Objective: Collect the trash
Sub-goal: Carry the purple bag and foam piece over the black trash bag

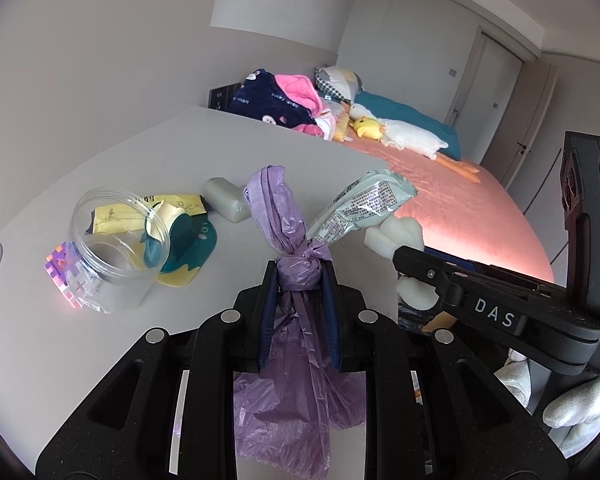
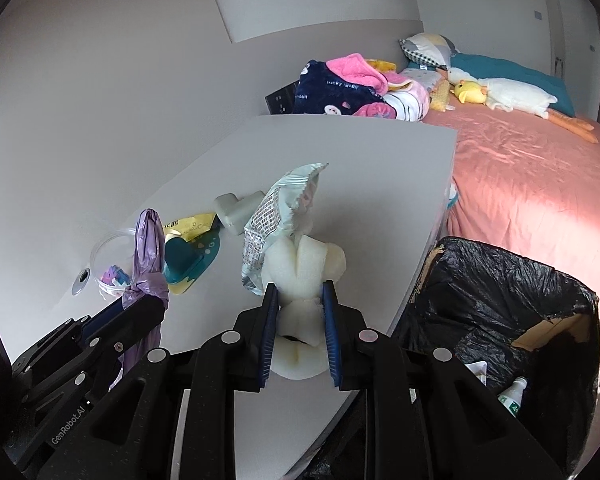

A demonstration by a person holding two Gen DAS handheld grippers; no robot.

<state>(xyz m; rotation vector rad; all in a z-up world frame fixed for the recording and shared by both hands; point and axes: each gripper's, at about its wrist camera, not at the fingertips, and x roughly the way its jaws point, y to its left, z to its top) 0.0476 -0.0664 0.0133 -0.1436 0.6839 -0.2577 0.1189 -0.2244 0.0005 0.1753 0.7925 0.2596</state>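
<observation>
My left gripper (image 1: 299, 276) is shut on a knotted purple plastic bag (image 1: 288, 220), held above the white table (image 1: 100, 360). It also shows in the right wrist view (image 2: 148, 264). My right gripper (image 2: 299, 294) is shut on white foam pieces (image 2: 300, 268) together with a pale green foil wrapper (image 2: 272, 224). The foam (image 1: 392, 236) and wrapper (image 1: 364, 204) show to the right in the left wrist view. A box lined with a black bin bag (image 2: 500, 308) stands open just right of the table, with a bottle inside.
On the table lie a clear plastic jar (image 1: 112, 252) with coloured blocks, a yellow and teal wrapper (image 1: 180, 236) and a grey foam corner block (image 1: 226, 200). A bed with a pink sheet (image 2: 520, 184), clothes and plush toys is beyond the table.
</observation>
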